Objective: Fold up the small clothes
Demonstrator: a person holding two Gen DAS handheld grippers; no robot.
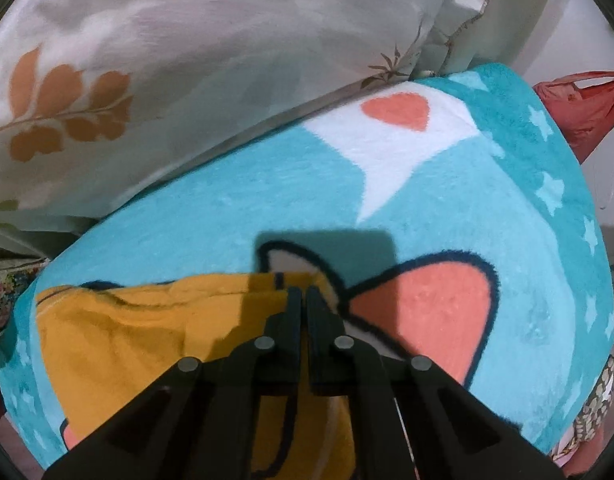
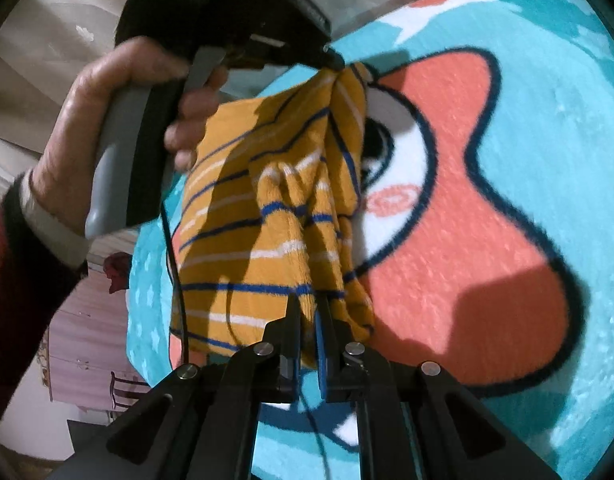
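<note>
Right wrist view: both grippers, right (image 2: 307,304) and left (image 2: 333,62), clamp the striped garment (image 2: 267,200) above the blanket (image 2: 507,160). Mid-fold, I judge; next, lay it flat.

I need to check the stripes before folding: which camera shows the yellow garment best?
Right wrist view: the yellow striped garment hangs stretched between the left gripper and right gripper. The left wrist view shows only a plain bunched part.

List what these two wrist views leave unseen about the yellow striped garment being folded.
- Garment type: bunched yellow striped garment hides its outline, both views.
- Its lower edge: behind the right gripper, right view.
- Left gripper pinch point: shadowed, left view.
- Blanket edges: cropped by fisheye rim.
</note>
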